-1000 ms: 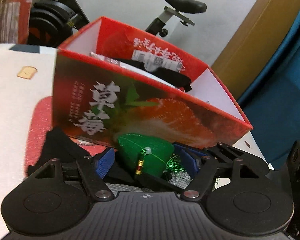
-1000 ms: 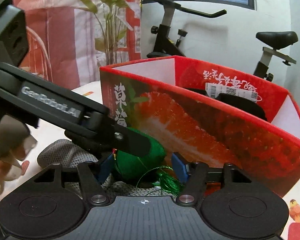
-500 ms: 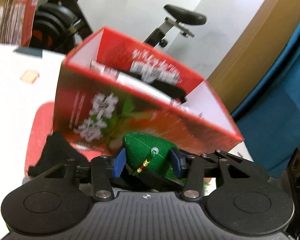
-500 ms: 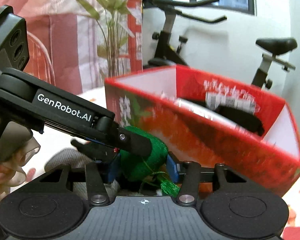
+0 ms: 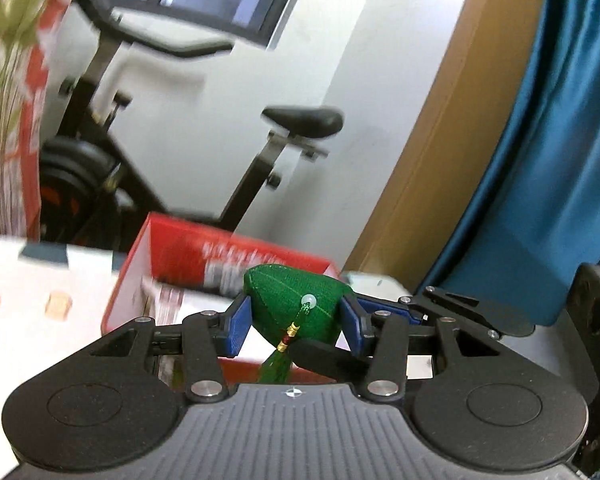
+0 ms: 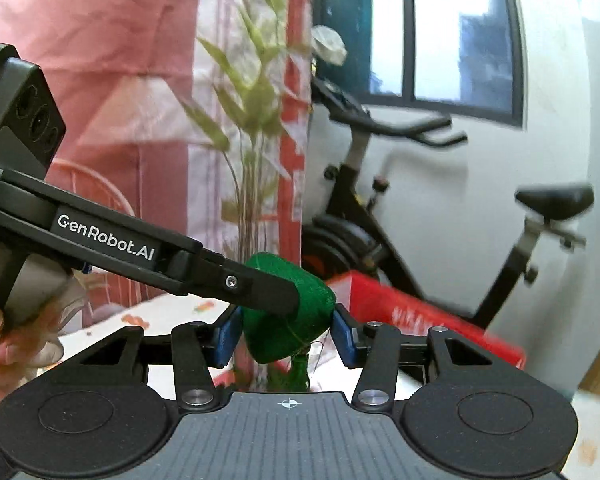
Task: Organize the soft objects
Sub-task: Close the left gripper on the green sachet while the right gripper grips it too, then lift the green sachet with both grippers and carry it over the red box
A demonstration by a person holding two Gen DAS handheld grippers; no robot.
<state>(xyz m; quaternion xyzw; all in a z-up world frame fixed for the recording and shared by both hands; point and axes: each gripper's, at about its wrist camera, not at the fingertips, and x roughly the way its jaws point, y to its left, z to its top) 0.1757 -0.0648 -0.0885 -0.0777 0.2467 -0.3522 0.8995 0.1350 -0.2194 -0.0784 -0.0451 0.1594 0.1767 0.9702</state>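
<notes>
A green stuffed pouch [image 5: 296,304] with a bead and a green tassel [image 5: 276,368] is held in the air between both grippers. My left gripper [image 5: 296,320] is shut on it from one side. My right gripper [image 6: 284,334] is shut on the same pouch [image 6: 288,332] crosswise, with a left finger [image 6: 260,292] lying over it. The red strawberry box [image 5: 188,256] is below and beyond the pouch, with papers inside; it also shows in the right wrist view [image 6: 420,312].
An exercise bike [image 6: 380,200] stands behind the table by the white wall. A floral curtain [image 6: 140,80] hangs at the left, a blue curtain [image 5: 540,160] at the right. The white patterned tablecloth [image 5: 32,304] lies left of the box.
Both grippers closed on the green pouch in front of the box and lifted it together above the box's rim. The box now sits lower in both views.
</notes>
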